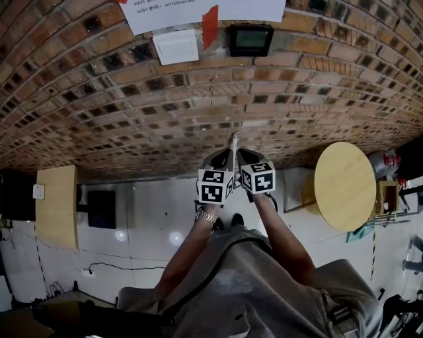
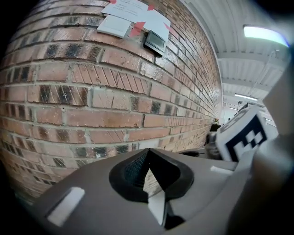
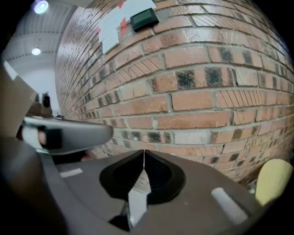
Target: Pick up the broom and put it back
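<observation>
No broom shows in any view. In the head view my left gripper (image 1: 231,148) and right gripper (image 1: 239,148) are held side by side in front of me, tips almost touching, pointing at the brick wall (image 1: 198,99). Seen from its own camera, the left gripper (image 2: 148,157) is shut with nothing between its pads, and the right one's marker cube (image 2: 243,135) sits close on its right. The right gripper (image 3: 144,154) is shut and empty too, facing the bricks (image 3: 197,92), with the left gripper's grey body (image 3: 64,133) beside it.
On the wall hang white papers (image 1: 178,10), a white plate (image 1: 176,46) and a small black device (image 1: 250,39). A round wooden table (image 1: 344,185) stands at the right, a wooden panel (image 1: 56,204) and black box (image 1: 100,209) at the left. A cable (image 1: 112,267) lies on the pale floor.
</observation>
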The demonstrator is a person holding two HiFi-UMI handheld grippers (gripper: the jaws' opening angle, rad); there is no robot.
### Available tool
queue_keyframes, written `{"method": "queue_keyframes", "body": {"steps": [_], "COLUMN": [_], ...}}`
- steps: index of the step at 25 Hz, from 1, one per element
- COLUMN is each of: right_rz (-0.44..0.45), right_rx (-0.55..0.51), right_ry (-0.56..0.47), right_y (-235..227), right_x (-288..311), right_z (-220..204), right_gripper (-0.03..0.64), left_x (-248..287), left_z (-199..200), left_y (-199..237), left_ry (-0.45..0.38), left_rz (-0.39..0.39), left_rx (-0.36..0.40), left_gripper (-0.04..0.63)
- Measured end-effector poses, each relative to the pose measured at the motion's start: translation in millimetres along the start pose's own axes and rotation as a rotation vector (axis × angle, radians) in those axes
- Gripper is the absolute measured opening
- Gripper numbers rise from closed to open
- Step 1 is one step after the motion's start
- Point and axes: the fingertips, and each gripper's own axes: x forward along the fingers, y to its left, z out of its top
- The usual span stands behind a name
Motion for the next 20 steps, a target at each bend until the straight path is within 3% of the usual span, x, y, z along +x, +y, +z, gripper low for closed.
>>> {"method": "queue_keyframes", "body": {"steps": [3,6,9,13,17,20], "right_rz": [-0.049,-0.054,-0.052,-0.102,-0.142,-0.126], "right_rx": [0.046,0.061,0.062,0.071,-0.003,-0.003], "right_ry": [0.065,0.271,0.394,0.475,0.463,0.449], "right_y": [-46.4,-81.1,-92.7,-100.7,-110.2,-110.2], "right_x": [67.5,137.2,175.2,193.1,211.1,211.9], "right_z": [-31.2,-98.3,-140.8,-150.6,-138.6,-137.5], "right_gripper": [0.119,0.172,0.172,0.167,0.101,0.100], "left_x": [2.4,4.5,1.2,-2.4,-0.5,-1.6], "left_z": [12.5,21.1,18.5,6.5,-0.5,0.7], "left_y": [0.2,-6.1,-7.5,0.4,11.0,16.7], "left_ry": [-0.015,-0.029,-0.019,0.002,0.019,0.012], "left_rz": [0.009,0.010,0.012,0.037,0.068,0.083], "left_rx": [-0.009,-0.007,-0.020,-0.043,-0.062,-0.070], "left_gripper": [0.006,0.006,0.006,0.006,0.006,0.006]}}
